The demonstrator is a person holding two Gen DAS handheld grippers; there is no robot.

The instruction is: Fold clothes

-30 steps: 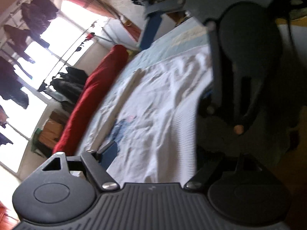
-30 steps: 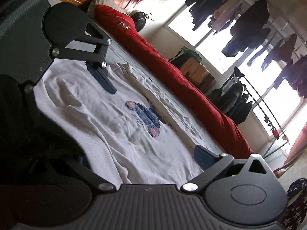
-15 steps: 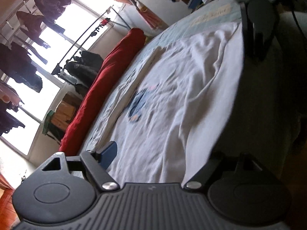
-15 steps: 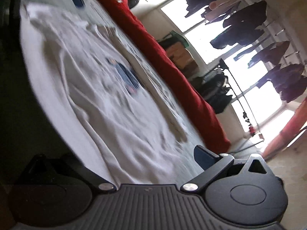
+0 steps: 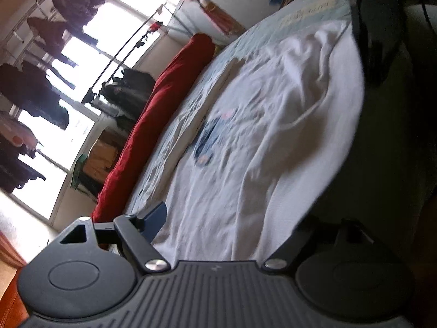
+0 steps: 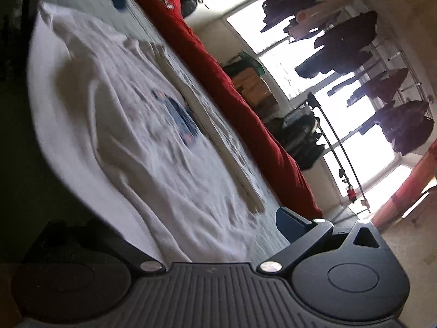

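A white shirt [image 6: 142, 147] with a blue print lies spread beside a red bolster [image 6: 226, 93].

Blown-out window [image 5: 82, 63] backlight, dim foreground, motion blur, fisheye warp

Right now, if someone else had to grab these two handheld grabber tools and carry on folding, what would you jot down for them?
Left gripper: fingers spread wide, nothing between them, low at one edge of the white shirt.
Right gripper: fingers also apart and empty, low at the shirt's opposite edge.
Things: the shirt lies spread and wrinkled on the bed, blue print facing up; a rolled red blanket runs along the bed's far side.
Done: shirt laid out; no fold visible.
Left: probably grip both edges and make the first fold, then the rest.
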